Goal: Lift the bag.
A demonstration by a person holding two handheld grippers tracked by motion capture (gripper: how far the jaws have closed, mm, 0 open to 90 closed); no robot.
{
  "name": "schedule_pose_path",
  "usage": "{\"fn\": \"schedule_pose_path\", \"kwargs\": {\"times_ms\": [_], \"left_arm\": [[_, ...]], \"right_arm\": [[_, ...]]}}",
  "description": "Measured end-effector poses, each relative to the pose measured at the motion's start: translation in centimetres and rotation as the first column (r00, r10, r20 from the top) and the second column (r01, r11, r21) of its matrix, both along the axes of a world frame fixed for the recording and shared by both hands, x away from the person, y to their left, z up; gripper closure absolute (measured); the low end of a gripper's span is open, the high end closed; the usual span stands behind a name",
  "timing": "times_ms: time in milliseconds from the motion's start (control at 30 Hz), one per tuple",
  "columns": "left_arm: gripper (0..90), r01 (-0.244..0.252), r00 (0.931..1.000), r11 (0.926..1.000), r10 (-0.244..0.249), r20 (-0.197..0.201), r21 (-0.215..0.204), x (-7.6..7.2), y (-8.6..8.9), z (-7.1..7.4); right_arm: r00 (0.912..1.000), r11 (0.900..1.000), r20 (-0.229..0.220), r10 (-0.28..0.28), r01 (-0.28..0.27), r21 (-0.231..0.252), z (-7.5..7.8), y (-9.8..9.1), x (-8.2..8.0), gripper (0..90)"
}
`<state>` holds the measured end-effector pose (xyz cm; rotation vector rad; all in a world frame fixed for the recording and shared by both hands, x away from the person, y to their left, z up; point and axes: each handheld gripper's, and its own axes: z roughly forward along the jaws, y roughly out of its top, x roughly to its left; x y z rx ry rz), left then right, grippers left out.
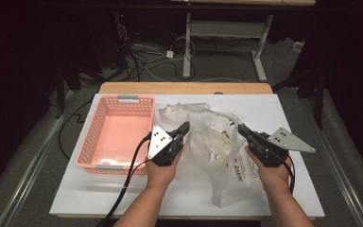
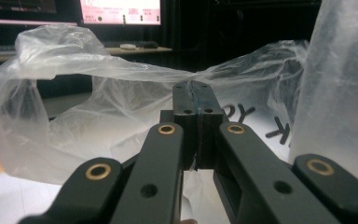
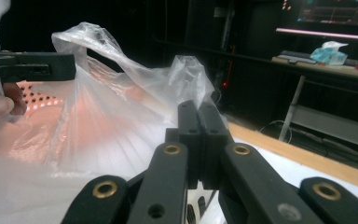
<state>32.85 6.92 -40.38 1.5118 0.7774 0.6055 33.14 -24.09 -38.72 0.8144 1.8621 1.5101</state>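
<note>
A thin clear plastic bag (image 1: 212, 146) with black lettering lies crumpled in the middle of the white table (image 1: 283, 113). My left gripper (image 1: 185, 126) is at the bag's left edge, jaws pressed together on a pinch of film. In the left gripper view the film (image 2: 98, 107) gathers right at the closed jaw tips of that gripper (image 2: 196, 93). My right gripper (image 1: 240, 126) is shut on the bag's right edge. In the right gripper view a tuft of the bag (image 3: 189, 77) sticks up out of that gripper (image 3: 198, 109). The bag mouth spreads between the two grippers.
A pink perforated basket (image 1: 90, 137) with grey handles stands left of the bag, with nothing in it. Through the film, the right gripper view shows the basket (image 3: 37, 98) and my left gripper (image 3: 37, 66). A wooden strip (image 1: 184, 88) borders the far edge; cables lie on the floor beyond.
</note>
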Motion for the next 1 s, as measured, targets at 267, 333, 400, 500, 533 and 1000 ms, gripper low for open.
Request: {"fn": "schedule_pose_path", "kwargs": {"times_ms": [267, 333, 400, 500, 533, 1000], "left_arm": [[88.3, 0.007, 0.9946, 0.9999, -0.007, 0.103, 0.008, 1.7, -1.5, 4.1], [88.3, 0.006, 0.993, 1.0, -0.007, 0.118, 0.004, 2.2, -1.8, 5.0], [88.4, 0.002, 0.9914, 1.0, -0.003, 0.131, 0.004, 2.9, -2.1, 6.2], [88.3, 0.001, 0.9885, 1.0, -0.001, 0.151, -0.006, 3.7, -2.5, 7.9], [88.3, 0.001, 0.9863, 1.0, 0.0, 0.165, -0.003, 4.0, -2.7, 8.7], [88.2, -0.022, 0.9824, 0.9993, 0.016, 0.186, 0.032, 6.5, -2.7, 12.1]], "right_arm": [[0.9979, 0.998, 0.051, -0.038, 0.036, 0.052, 1.7, 0.8, 1.5, 90.0], [0.9968, 0.9968, 0.064, -0.049, 0.045, 0.067, 2.4, 0.9, 2.1, 90.0], [0.9949, 0.9951, 0.079, -0.063, 0.056, 0.081, 3.2, 0.9, 2.7, 90.0], [0.9905, 0.9912, 0.102, -0.093, 0.082, 0.104, 4.9, 0.7, 3.7, 90.0], [0.989, 0.9902, 0.109, -0.1, 0.088, 0.109, 5.4, 0.6, 3.9, 90.0], [0.9609, 0.9706, 0.183, -0.208, 0.18, 0.16, 11.7, -2.6, 5.3, 90.0]]}}
